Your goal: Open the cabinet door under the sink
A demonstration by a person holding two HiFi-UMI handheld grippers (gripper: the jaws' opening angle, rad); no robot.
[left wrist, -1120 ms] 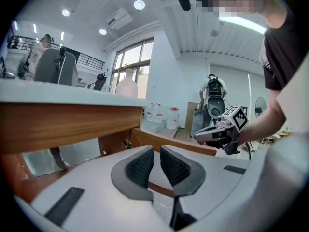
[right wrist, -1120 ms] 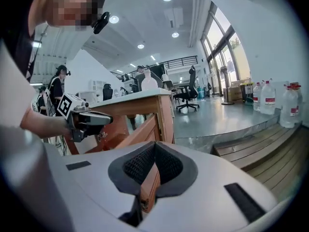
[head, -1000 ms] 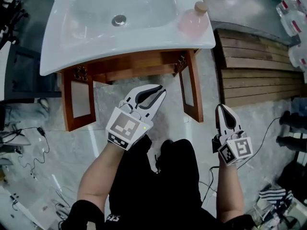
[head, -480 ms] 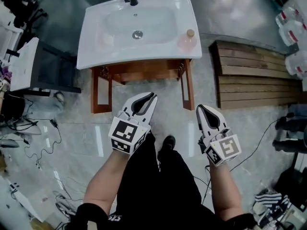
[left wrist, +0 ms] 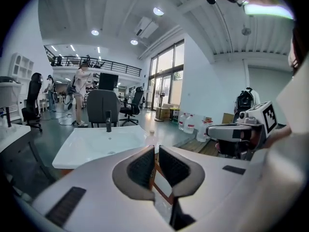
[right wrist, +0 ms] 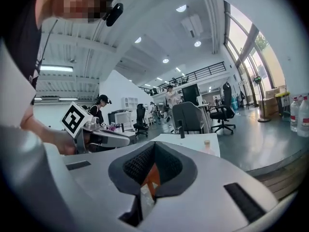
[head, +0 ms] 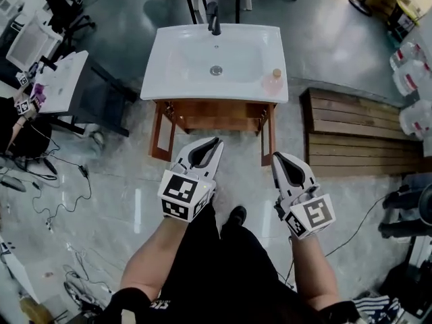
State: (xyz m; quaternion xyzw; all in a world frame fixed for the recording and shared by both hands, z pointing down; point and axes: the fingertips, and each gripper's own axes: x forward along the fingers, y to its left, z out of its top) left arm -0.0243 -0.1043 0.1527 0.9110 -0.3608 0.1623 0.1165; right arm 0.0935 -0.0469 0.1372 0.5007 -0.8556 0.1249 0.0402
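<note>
Head view: cabinet doors [head: 163, 138] swung outward, floor [head: 243, 148] between them.

Sink [head: 169, 66] farther; empty left gripper [head: 214, 142] narrower.

Ahead of the matt, ribbed fingers [left wrist: 143, 167], a glossy white sink [head: 162, 86] is gleaming over a varnished wooden cabinet [head: 216, 113] on polished floor [head: 108, 194].

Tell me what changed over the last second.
The view pulled up and back: the sink and cabinet now look smaller and farther off. The left hand-held gripper and the right hand-held gripper rose with it, away from the cabinet, holding nothing. The left one's jaws have just been closing, nothing between them; the right is shut. Unchanged: both doors open, bottle on the sink's right corner.
</note>
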